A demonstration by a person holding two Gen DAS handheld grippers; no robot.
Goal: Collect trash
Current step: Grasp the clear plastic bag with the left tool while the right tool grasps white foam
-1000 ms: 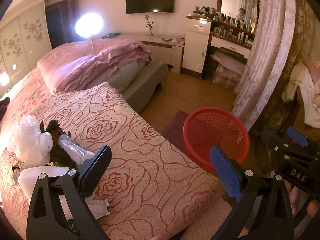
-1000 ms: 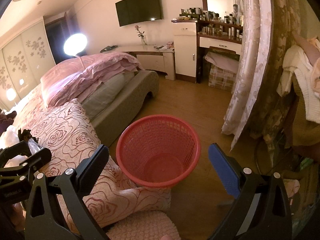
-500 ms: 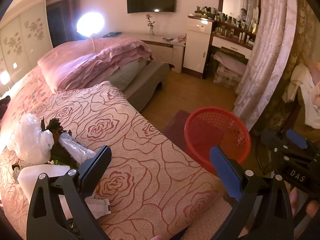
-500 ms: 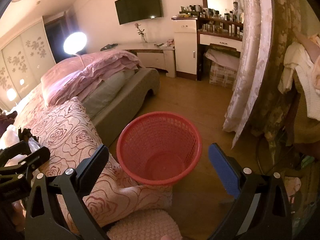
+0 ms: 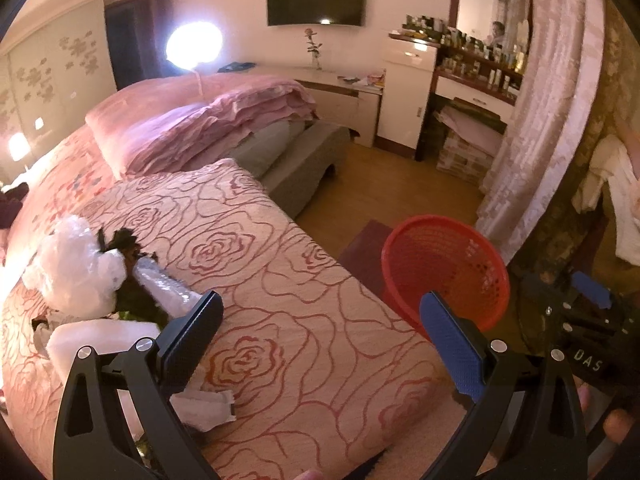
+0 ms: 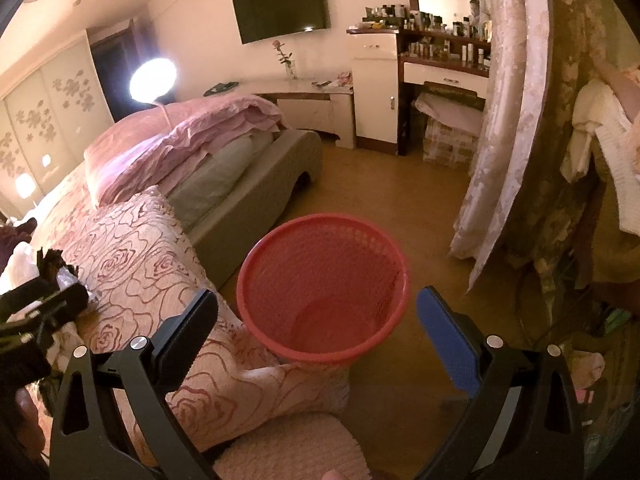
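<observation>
Both grippers hung with fingers spread wide and nothing between them: the left gripper point(image 5: 320, 332) over the near corner of the bed point(image 5: 280, 280), the right gripper point(image 6: 316, 328) over the red basket point(image 6: 322, 288). Against the frames a second before, little had changed; the left view had eased slightly so the trash pile sat a touch farther right, and the basket had drifted a little lower in the right view. The trash lay on the rose-patterned cover at the left: a crumpled white plastic bag point(image 5: 74, 268), a clear plastic bottle point(image 5: 164, 288), dark scraps point(image 5: 124, 240) and white paper wrappers point(image 5: 204, 406) just beside the left gripper's black finger. The basket stood on the wooden floor point(image 6: 380, 184) just right of the bed corner, near a lace curtain point(image 6: 504, 120). Folded pink quilts point(image 5: 192, 128) lay far back on the bed.
</observation>
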